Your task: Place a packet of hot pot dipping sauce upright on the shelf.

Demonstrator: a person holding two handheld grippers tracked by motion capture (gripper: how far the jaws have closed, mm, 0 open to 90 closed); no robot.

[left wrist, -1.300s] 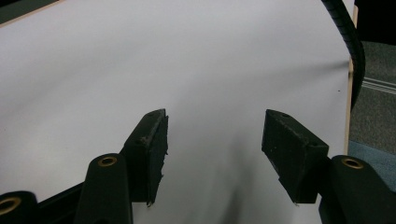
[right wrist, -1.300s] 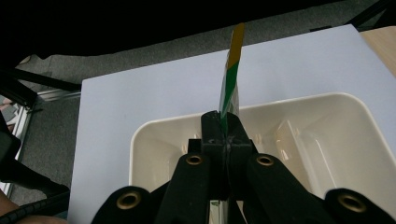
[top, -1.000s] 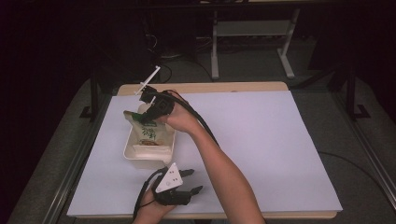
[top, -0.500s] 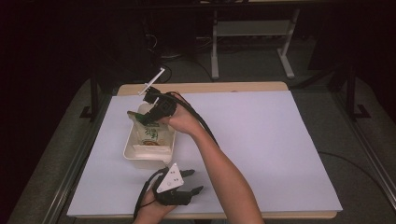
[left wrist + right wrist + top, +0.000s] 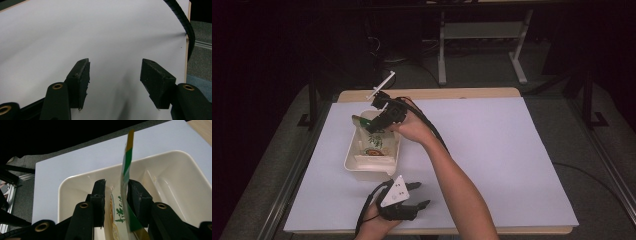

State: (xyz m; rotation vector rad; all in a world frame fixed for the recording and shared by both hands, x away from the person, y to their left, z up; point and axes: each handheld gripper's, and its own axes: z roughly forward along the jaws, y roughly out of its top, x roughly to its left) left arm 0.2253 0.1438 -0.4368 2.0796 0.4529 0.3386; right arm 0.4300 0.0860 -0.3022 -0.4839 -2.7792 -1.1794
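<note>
Right gripper [image 5: 115,195], held in the person's right hand [image 5: 414,127], reaches down into the far end of a cream plastic tray [image 5: 175,167] with its two black jaws parted around the upright top edge of a green, white and yellow snack packet [image 5: 125,170]. One jaw seems to touch the packet's face while a gap shows on the other side, so the packet looks loosely bracketed rather than firmly pinched. From the high view the packet [image 5: 374,142] lies lengthwise in the tray [image 5: 353,167], its far end tilted up under the gripper [image 5: 379,120]. The tray sits on the left half of a white table [image 5: 512,150]. Left gripper [image 5: 113,75] rests near the table's front edge, jaws wide apart and holding nothing, with bare white surface beneath; in the high view it [image 5: 419,197] lies just in front of the tray. To do this step well, the jaws should probably close squarely on the packet's sealed edge before lifting, and the lift should go straight up so the packet clears the tray wall without dragging the light tray along.
</note>
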